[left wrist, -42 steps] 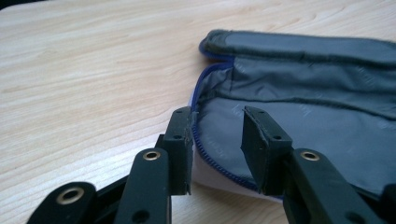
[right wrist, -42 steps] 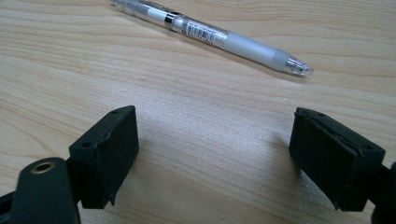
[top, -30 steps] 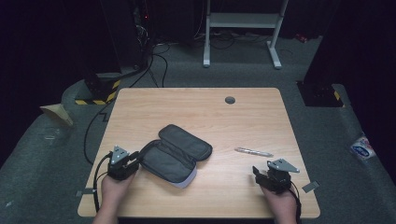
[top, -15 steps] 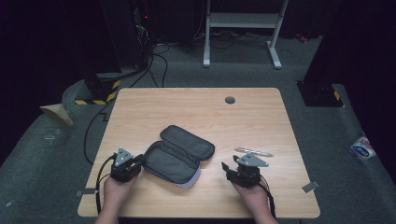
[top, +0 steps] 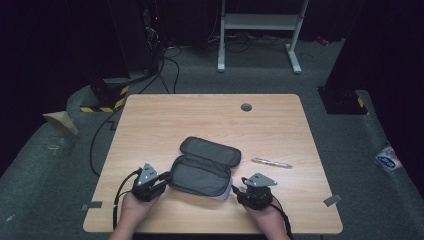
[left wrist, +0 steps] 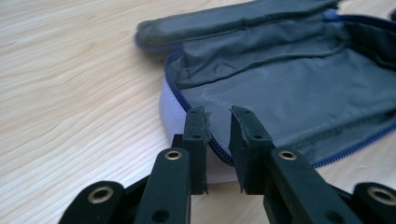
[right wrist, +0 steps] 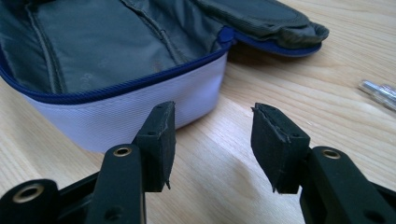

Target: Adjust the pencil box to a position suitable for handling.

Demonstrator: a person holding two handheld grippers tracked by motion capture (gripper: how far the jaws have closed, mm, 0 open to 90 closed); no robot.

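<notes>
**Black tools with grey plates and brass fittings**

The left tool and right tool are black, each topped by a grey three-cornered plate and trailing a black cable. Up close, the left tool and right tool show blocky black jaws with worn, rough-edged pads, small dark screw heads and brass-coloured rivets at the arm joints. The forearms are bare, without sleeves.
</notes>
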